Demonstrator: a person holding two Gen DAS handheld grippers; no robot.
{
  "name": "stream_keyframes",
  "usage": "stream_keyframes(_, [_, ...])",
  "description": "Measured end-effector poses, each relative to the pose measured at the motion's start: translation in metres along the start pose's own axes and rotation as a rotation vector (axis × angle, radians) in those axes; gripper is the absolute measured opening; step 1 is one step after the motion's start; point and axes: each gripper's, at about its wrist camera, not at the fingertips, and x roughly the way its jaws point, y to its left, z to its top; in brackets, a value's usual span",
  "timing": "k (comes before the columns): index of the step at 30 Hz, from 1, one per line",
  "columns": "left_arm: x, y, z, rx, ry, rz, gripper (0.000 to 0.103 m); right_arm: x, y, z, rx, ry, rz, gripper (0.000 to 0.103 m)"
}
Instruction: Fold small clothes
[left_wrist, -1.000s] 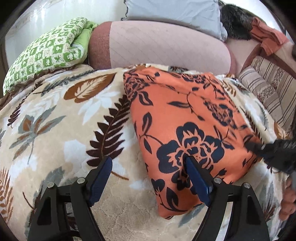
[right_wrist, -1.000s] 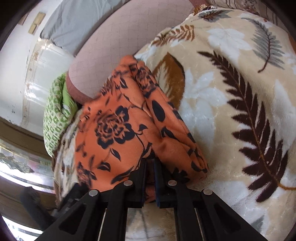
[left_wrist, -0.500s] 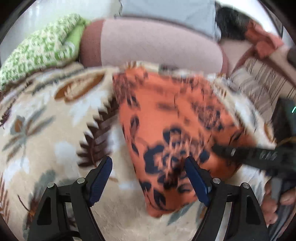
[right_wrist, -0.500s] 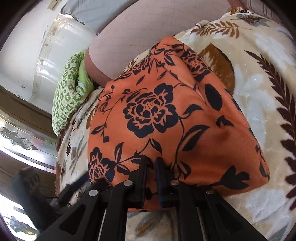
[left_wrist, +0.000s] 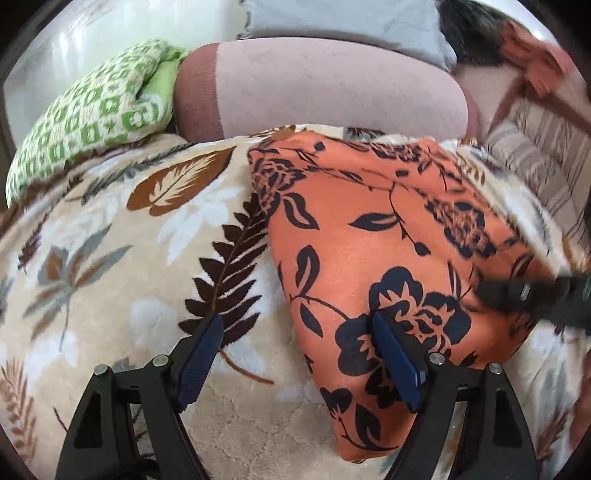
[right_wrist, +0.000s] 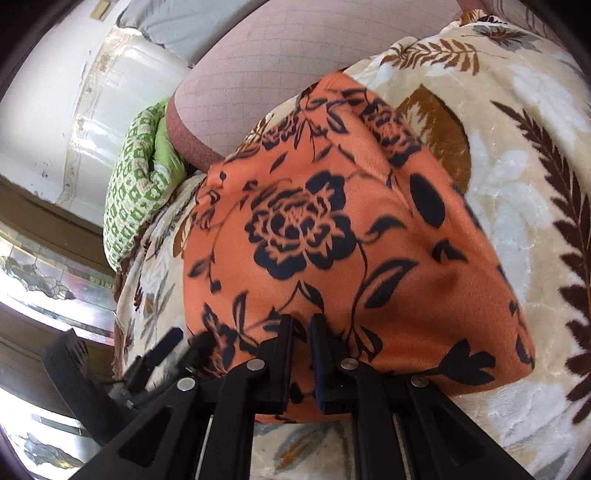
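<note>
An orange garment with black flowers (left_wrist: 369, 236) lies folded on a leaf-patterned blanket (left_wrist: 110, 251). My left gripper (left_wrist: 299, 354) is open, its right finger resting over the garment's near left edge, its left finger over the blanket. My right gripper (right_wrist: 301, 354) is shut on the garment's (right_wrist: 332, 236) near edge; a thin strip of cloth sits between its pads. The right gripper also shows in the left wrist view (left_wrist: 535, 299) at the garment's right side.
A pink bolster (left_wrist: 332, 88) lies behind the garment, with a green patterned pillow (left_wrist: 96, 110) to its left and a grey pillow (left_wrist: 351, 18) behind. Striped fabric (left_wrist: 546, 158) lies at the right. The blanket extends left of the garment.
The right gripper has pulled the garment's top layer over and flat, so the cloth now lies spread. The left gripper stayed open and shifted slightly.
</note>
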Motion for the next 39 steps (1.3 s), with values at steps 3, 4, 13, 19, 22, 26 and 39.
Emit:
stream_keyframes(3, [0.003, 0.003, 0.0, -0.029, 0.025, -0.025, 0.084, -0.014, 0.007, 0.018, -0.029, -0.08, -0.019, 0.013])
stream_keyframes(4, [0.005, 0.006, 0.001, -0.036, 0.033, -0.035, 0.084, -0.017, 0.006, 0.025, -0.025, -0.097, -0.016, 0.013])
stream_keyframes(13, [0.005, -0.005, 0.002, 0.023, 0.029, 0.003, 0.084, 0.009, -0.009, 0.08, 0.053, -0.124, -0.046, 0.012])
stream_keyframes(19, [0.006, 0.002, 0.005, -0.013, 0.064, -0.044, 0.084, 0.017, -0.035, 0.084, 0.089, -0.147, 0.004, 0.009])
stream_keyframes(22, [0.005, 0.007, 0.007, -0.046, 0.086, -0.058, 0.088, 0.006, -0.028, 0.077, 0.107, -0.156, 0.006, 0.013])
stream_keyframes(26, [0.0, 0.026, 0.012, -0.161, 0.116, -0.103, 0.092, 0.002, 0.003, 0.063, 0.023, -0.145, 0.06, 0.014])
stream_keyframes(39, [-0.006, 0.014, 0.011, -0.033, 0.059, 0.008, 0.092, 0.059, 0.047, 0.033, -0.055, 0.008, 0.082, 0.012])
